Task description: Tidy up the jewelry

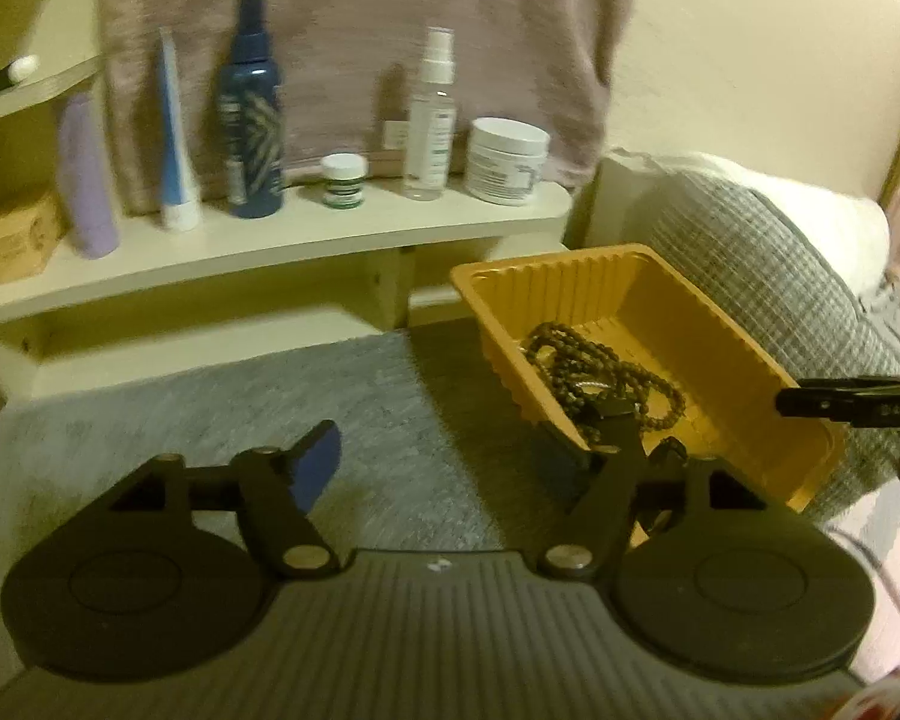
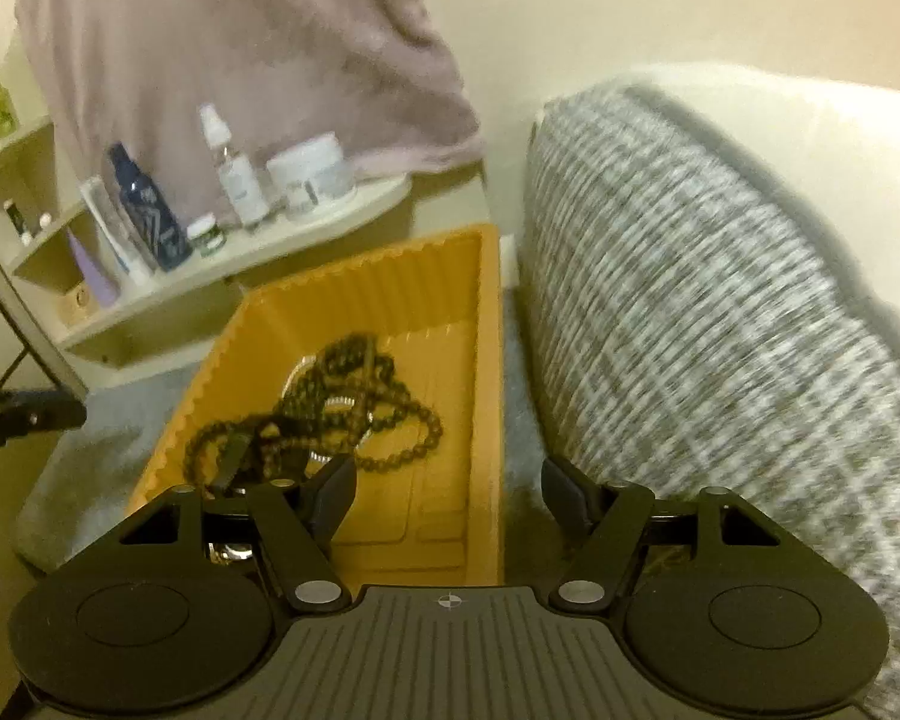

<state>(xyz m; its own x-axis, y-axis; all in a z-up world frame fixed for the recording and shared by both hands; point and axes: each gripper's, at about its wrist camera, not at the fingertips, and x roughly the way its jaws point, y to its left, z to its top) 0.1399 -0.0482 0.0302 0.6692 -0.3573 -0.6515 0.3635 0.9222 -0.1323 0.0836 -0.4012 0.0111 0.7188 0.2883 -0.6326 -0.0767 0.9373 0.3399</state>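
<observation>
orange tray (image 2: 486, 312) w/ dark bead necklaces (image 2: 354, 408), maybe 2.

Ahead of the left gripper a cream curved shelf (image 1: 306, 240) runs along a pale wall (image 1: 750, 60), with a mauve towel (image 1: 354, 48) hanging behind it. Standing on the shelf are a lilac bottle (image 1: 87, 180), a blue-and-white tube (image 1: 175, 138), a dark blue bottle (image 1: 252, 114), a small green-banded jar (image 1: 344, 180), a clear spray bottle (image 1: 432, 120) and a white jar (image 1: 508, 159). Below the fingers lies a grey mat (image 1: 270, 396). To the right rests a grey-and-white checked pillow (image 2: 720, 300). The light is dim and yellowish.
</observation>
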